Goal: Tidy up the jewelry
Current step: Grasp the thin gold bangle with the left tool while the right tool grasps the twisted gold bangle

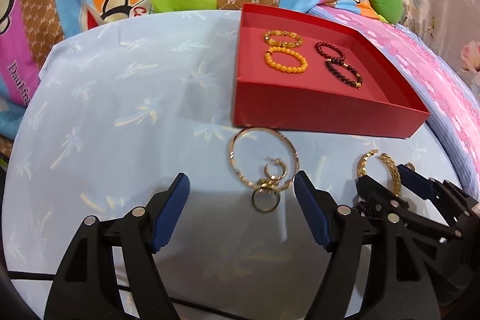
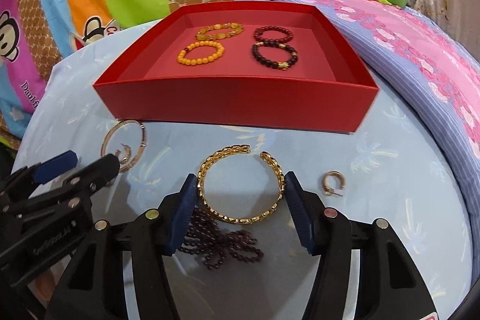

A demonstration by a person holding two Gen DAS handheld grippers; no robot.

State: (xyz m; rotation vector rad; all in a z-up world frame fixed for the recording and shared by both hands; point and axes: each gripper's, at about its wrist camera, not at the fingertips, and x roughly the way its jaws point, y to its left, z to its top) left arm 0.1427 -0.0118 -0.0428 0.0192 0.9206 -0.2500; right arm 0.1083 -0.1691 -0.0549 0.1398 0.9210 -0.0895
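Right wrist — gold cuff (image 2: 240, 188) flat; gap toward red box (image 2: 234, 101)

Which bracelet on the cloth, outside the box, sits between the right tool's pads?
The gold open-cuff chain bangle, straddled by the right tool. The thin rose-gold bangle lies off to its left, ahead of the left tool.

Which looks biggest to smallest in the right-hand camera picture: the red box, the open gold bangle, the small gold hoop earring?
1. Red box, by far the largest.
2. Open gold bangle, although it lies nearer the camera, which enlarges it.
3. Small gold hoop earring, clearly the smallest.
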